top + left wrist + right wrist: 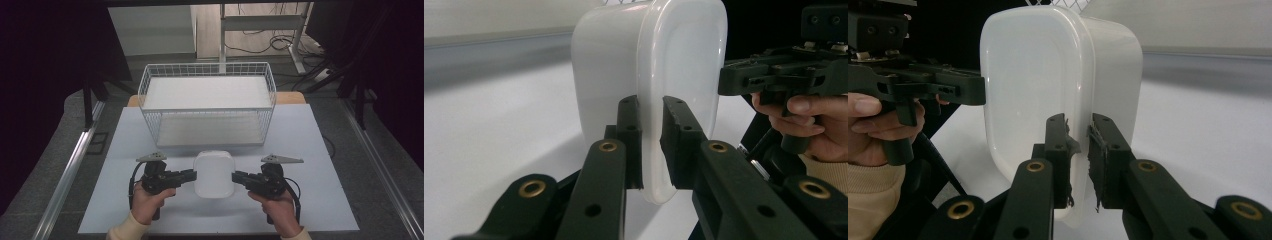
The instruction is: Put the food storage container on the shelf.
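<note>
White rounded-rectangle plastic container with lid (214, 173) sits on the pale table sheet (310, 150) just in front of the white wire basket (207, 102), lid facing up. Left gripper (192, 175) and right gripper (236, 177) each pinch the lid's protruring rim from opposite sides, jaws clamped on it (651, 145) (1079, 150); two-sided hold likely to lift it level toward the basket. Container contents hidden by opaque walls. Right pads look frayed (1094, 132). Basket looks empty.
</note>
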### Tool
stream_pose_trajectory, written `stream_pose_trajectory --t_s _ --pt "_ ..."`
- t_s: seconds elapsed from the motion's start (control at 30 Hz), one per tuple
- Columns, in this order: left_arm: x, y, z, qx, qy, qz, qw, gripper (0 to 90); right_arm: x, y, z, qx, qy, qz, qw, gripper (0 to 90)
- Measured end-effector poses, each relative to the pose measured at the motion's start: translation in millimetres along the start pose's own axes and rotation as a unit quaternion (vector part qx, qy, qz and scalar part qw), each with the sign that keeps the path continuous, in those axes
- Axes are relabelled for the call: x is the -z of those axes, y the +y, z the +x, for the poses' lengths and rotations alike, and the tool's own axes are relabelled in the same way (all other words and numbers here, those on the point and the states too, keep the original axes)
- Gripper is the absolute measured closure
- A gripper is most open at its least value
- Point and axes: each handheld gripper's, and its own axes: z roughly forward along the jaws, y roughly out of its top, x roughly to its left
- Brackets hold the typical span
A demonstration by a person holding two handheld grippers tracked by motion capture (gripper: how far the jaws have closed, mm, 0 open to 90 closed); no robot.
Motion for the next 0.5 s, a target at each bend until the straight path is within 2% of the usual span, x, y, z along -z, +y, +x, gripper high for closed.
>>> stream_pose_trajectory --t_s 0.3,0.5 --pt "8.4 3.6 -8.6 -0.015 0.005 -0.013 0.9998 79.3 6.1 4.5 8.7 0.016 0.001 -0.014 0.9998 79.2" --pt "10.8 5.6 -9.5 -0.015 0.004 -0.017 0.9997 79.3 8.0 7.3 11.9 0.025 0.001 -0.016 0.9996 79.3"
